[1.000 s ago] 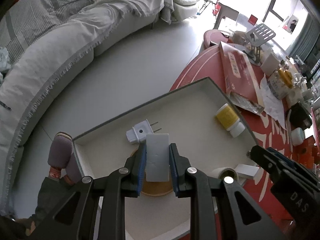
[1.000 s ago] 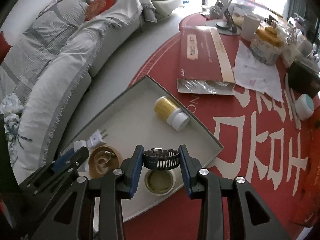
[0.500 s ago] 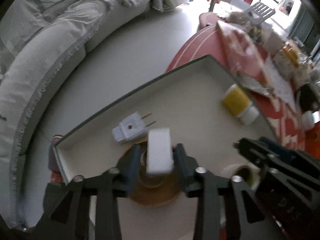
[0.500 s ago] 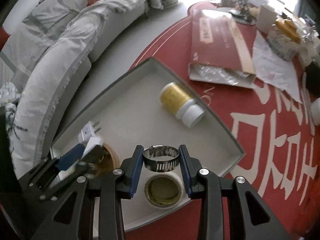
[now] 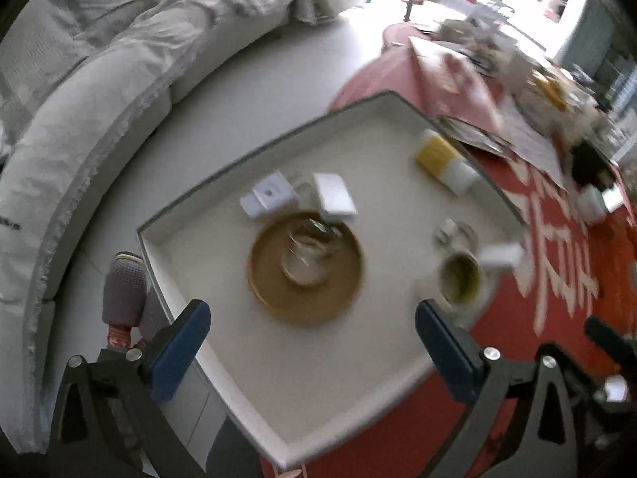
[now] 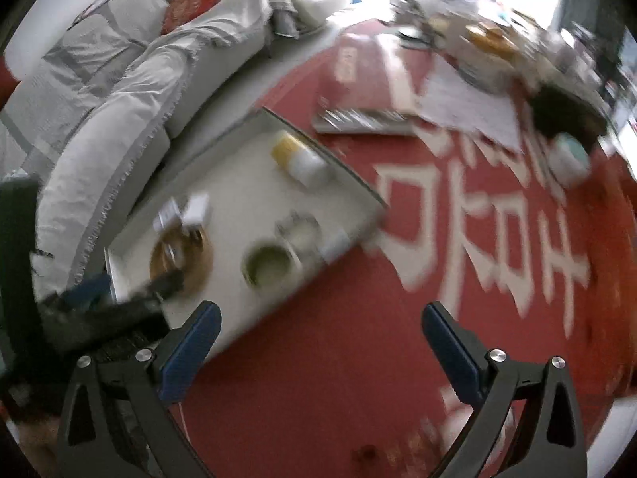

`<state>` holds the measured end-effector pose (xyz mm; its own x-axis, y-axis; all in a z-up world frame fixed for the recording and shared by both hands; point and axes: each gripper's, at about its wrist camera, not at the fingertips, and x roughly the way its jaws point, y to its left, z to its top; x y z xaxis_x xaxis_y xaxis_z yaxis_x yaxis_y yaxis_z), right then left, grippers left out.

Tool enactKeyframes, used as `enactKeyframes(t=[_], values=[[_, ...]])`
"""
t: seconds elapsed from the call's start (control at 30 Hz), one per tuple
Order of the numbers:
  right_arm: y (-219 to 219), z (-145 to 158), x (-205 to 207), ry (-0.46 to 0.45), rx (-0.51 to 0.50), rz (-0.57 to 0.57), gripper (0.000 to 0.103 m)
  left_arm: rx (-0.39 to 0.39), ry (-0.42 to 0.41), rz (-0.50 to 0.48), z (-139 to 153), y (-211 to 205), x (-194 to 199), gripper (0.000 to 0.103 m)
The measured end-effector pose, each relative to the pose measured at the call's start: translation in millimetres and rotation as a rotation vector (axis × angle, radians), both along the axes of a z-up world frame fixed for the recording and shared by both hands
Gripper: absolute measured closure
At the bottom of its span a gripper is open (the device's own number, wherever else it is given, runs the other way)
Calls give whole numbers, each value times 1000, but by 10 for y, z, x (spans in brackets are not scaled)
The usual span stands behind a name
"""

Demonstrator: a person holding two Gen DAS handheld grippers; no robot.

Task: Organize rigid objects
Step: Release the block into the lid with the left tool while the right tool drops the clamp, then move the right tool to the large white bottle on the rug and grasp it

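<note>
Sofa [image 5: 99,91]: grey, curving along the left w/ light throws; red cushion [image 6: 191,0] lying at its far end.
Table [image 6: 458,279]: round, red top w/ big white characters, sitting right of the sofa; far side crowded w/ blurred clutter I can't tell apart.
Red box [image 6: 358,91]: long flat carton, lying on the table just past the tray's far corner.
Tray [image 5: 223,310]: shallow white tray, sitting at the table's sofa-side edge, holding all the small items.
Wooden dish [image 5: 305,267]: round, brown, lying mid-tray; something clear & glassy sitting in it, too blurred to name.
Yellow bottle [image 5: 444,161]: white cap, lying on its side near the tray's far right wall, well apart from the rest.
White block [image 5: 334,198]: lying flat, touching the dish's far rim.
Plug adapter [image 5: 268,198]: white, lying just beside the block on its left.
Tape roll [image 5: 462,275]: lying flat near the tray's right wall.
Hose clamp [image 5: 456,235]: metal ring, resting in the tray just beyond the tape roll.
My left claw [image 5: 308,354]: hovering over the tray's near end, jaws spread wide, gripping nothing.
My right claw [image 6: 318,352]: hovering over bare red tabletop beside the tray, jaws spread wide, gripping nothing.
</note>
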<state>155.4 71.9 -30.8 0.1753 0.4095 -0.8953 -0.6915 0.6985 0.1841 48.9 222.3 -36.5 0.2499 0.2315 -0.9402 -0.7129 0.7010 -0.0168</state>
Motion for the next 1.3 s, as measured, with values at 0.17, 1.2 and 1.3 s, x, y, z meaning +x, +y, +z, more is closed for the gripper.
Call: enactKeyframes(t=[0.17, 1.2, 1.3], values=[[-788, -172, -242, 59, -56, -80, 2, 12, -1, -94, 103, -454, -184, 0], [-3167, -887, -318, 228, -264, -345, 22, 3, 134, -430, -71, -2022, -55, 0], [-3166, -813, -317, 210, -272, -350, 31, 28, 148, -475, -89, -2087, 94, 0]])
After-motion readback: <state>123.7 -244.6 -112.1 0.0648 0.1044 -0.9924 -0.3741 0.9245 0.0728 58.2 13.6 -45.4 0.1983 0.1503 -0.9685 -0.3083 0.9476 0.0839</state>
